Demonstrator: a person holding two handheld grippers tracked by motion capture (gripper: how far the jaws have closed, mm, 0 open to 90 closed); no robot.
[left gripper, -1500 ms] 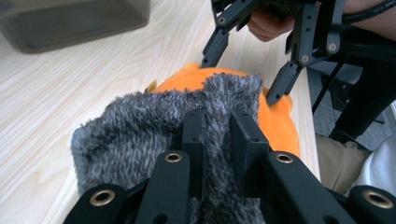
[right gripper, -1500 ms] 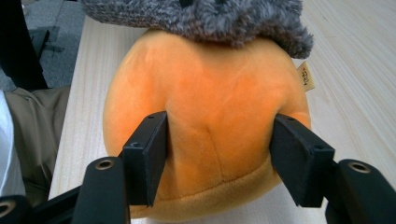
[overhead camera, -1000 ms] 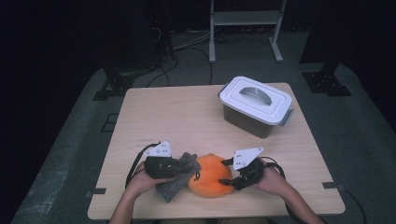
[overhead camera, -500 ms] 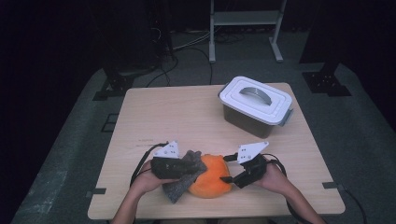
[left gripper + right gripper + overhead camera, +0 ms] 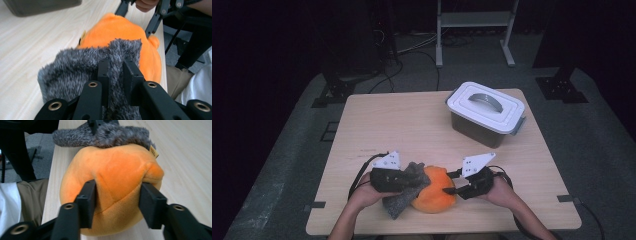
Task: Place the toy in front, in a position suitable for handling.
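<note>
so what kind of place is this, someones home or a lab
Most likely a lab or recording studio, not a home: a lone wooden table stands on grey carpet amid dark surroundings, loose cables trail across the floor behind it, and a metal equipment stand stands beyond.

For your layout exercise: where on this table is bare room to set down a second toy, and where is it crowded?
Free: the wooden table left of the lidded box, and its far left half. Crowded: the near edge, where both tongs grip the orange plush and grey furry cloth.
</note>
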